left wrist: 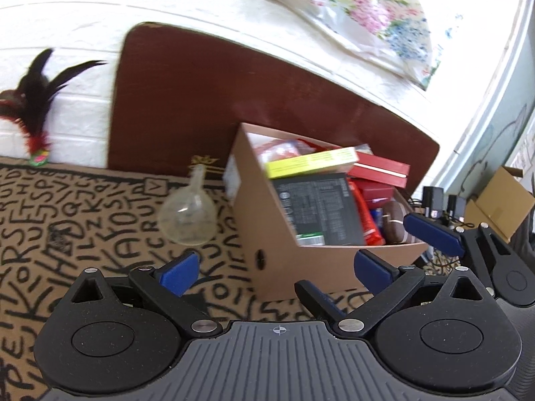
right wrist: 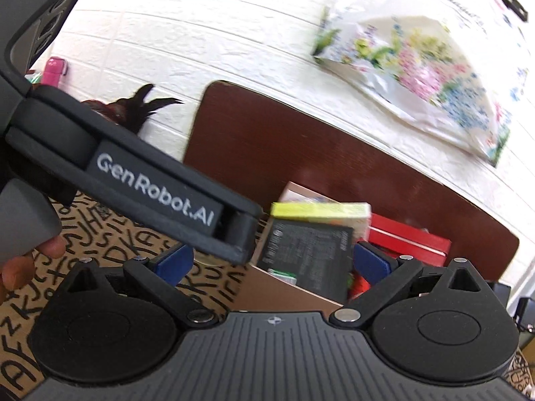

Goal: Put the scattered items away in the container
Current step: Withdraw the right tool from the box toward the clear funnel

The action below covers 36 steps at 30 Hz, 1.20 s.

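Observation:
A cardboard box [left wrist: 267, 234] stands on the patterned mat, full of packets: a yellow-green box [left wrist: 311, 162], a black box [left wrist: 317, 207], red boxes [left wrist: 381, 168]. A clear plastic funnel [left wrist: 187, 215] lies on the mat to its left. A feather toy [left wrist: 33, 100] leans on the wall at far left. My left gripper [left wrist: 276, 267] is open and empty, just short of the box. My right gripper [right wrist: 272, 262] is open and empty, close to the box [right wrist: 277, 290]; the left gripper's body [right wrist: 150, 187] crosses in front of it.
A dark brown board [left wrist: 207, 100] leans on the white brick wall behind the box. A floral bag [left wrist: 374, 16] hangs above. Another cardboard box [left wrist: 498, 200] and chargers with cables [left wrist: 434, 200] lie at the right. The right gripper's fingers [left wrist: 434, 234] show beside the box.

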{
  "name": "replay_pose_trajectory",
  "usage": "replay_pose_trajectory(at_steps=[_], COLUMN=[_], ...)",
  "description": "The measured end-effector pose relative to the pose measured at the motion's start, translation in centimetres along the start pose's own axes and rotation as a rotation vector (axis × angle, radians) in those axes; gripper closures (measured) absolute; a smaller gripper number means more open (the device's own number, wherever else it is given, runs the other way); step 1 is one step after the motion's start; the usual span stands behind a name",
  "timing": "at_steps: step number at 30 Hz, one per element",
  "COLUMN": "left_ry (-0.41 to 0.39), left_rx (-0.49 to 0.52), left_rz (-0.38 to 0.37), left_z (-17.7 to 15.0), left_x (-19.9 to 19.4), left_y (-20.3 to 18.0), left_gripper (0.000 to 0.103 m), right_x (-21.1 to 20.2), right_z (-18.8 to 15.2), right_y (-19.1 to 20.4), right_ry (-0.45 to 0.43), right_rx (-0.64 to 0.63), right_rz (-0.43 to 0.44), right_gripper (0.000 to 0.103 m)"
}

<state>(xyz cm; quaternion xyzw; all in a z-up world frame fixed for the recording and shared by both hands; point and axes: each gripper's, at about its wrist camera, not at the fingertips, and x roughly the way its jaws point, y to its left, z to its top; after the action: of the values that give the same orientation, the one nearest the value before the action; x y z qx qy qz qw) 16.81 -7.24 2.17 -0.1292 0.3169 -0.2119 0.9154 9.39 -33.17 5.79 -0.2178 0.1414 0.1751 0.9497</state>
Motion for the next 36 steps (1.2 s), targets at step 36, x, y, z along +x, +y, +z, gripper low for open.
replay_pose_trajectory(at_steps=[36], left_ry=[0.044], left_rx=[-0.092], left_rz=[-0.081], left_z=[3.0], left_x=[8.5], left_y=[17.2], left_gripper=[0.000], right_x=[18.3], right_z=[-0.6], right_y=[10.1], right_ry=[0.170], right_rx=[0.120], right_rz=[0.065], right_gripper=[0.003])
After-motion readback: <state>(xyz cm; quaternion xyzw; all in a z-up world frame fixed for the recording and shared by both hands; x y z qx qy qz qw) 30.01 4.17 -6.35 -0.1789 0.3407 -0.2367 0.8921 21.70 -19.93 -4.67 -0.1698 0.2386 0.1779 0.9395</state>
